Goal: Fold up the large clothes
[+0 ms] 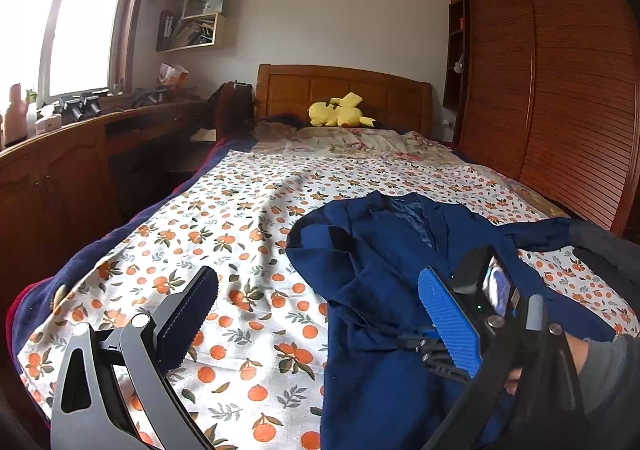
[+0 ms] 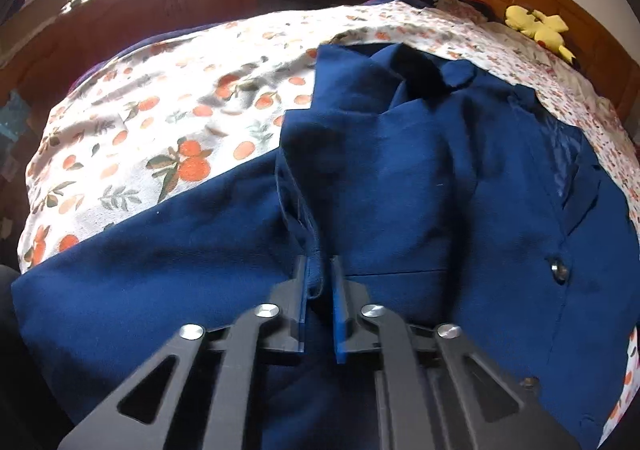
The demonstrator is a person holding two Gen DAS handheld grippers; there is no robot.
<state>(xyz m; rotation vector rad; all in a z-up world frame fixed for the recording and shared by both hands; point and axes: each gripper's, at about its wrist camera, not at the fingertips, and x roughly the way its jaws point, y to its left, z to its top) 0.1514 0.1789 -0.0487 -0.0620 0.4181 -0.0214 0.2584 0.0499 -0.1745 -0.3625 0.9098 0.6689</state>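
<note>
A navy blue suit jacket (image 1: 380, 270) lies spread on the bed, collar toward the headboard; it also fills the right wrist view (image 2: 400, 178). My left gripper (image 1: 320, 314) is open wide and empty, hovering over the sheet at the jacket's left edge. My right gripper (image 2: 319, 278) is shut on a fold of the jacket's fabric near its left front panel. The right gripper body also shows low right in the left wrist view (image 1: 492, 310). A silver button (image 2: 559, 269) shows on the jacket's right front.
The bed has an orange-fruit print sheet (image 1: 240, 218) and a wooden headboard (image 1: 344, 90) with a yellow plush toy (image 1: 340, 112). A wooden desk (image 1: 80, 154) with clutter runs along the left under the window. A wooden wardrobe (image 1: 560, 90) stands on the right.
</note>
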